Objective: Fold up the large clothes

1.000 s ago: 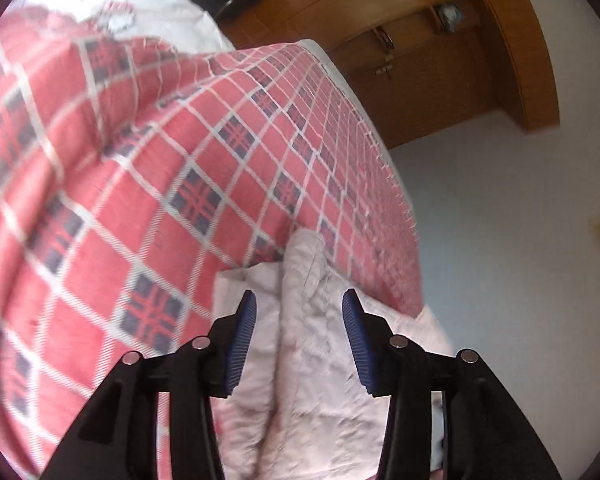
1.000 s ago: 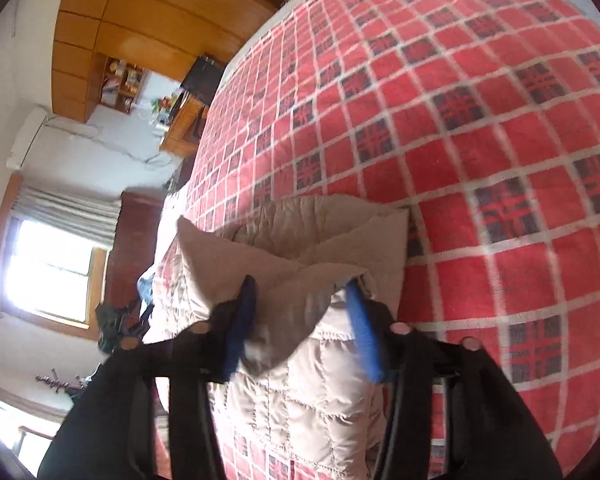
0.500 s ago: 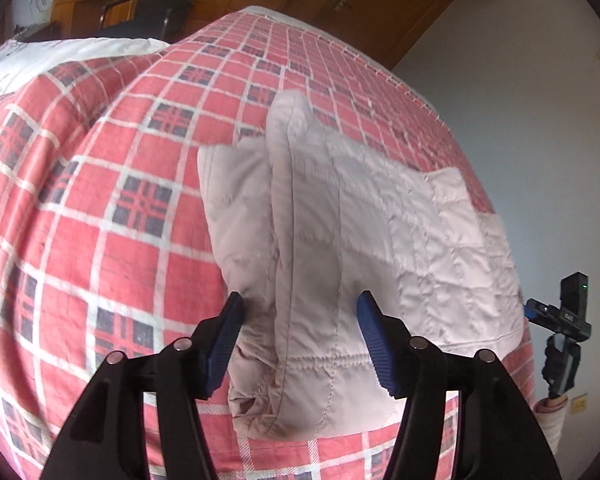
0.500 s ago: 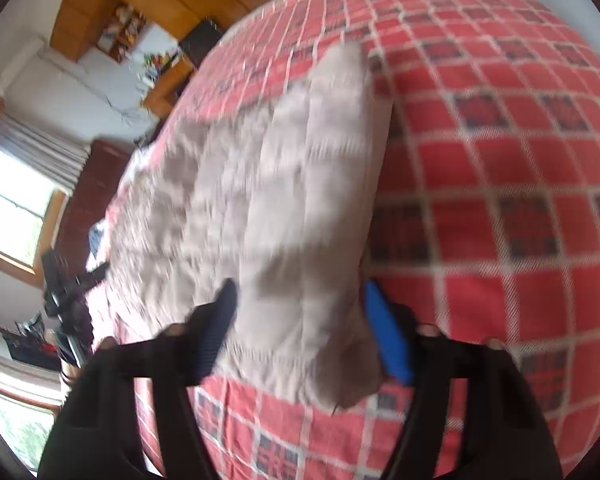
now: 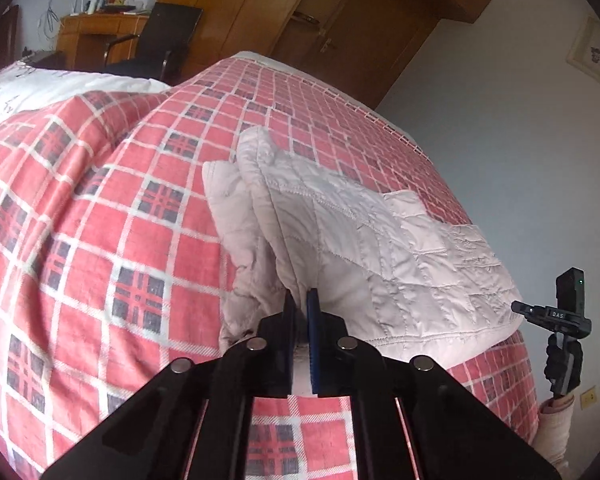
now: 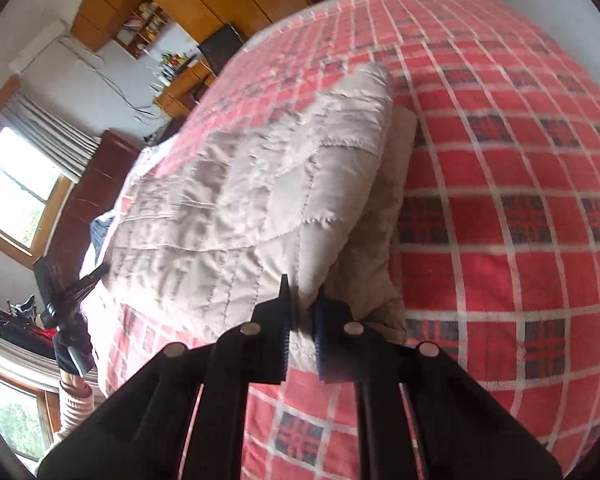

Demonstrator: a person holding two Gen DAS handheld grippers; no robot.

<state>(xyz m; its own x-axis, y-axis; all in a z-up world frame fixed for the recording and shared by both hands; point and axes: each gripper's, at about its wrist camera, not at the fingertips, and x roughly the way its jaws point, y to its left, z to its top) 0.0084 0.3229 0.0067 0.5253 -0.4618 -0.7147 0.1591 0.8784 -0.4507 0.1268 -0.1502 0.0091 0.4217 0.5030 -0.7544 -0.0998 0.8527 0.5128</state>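
both grippers have pinched down since half a second ago, when their jaws stood wide apart on either side of the jacket's near edge. now the left gripper [image 5: 300, 300] is nearly shut, with a fold of the pale quilted jacket [image 5: 380, 248] squeezed between its blue pads, and the right gripper [image 6: 302, 300] is likewise clamped on a fold at the opposite near corner of the jacket [image 6: 240, 208]. the jacket lies partly folded on the red checked blanket [image 5: 100, 240] covering the bed, close to its near edge, with a thicker doubled layer along one side. with both corners held, the next fold looks ready to begin: probably lifting this edge and carrying it over towards the far end. no brand is legible on the jacket; the small lettering on the other gripper's mount, seen from the left wrist, is too small to read surely.
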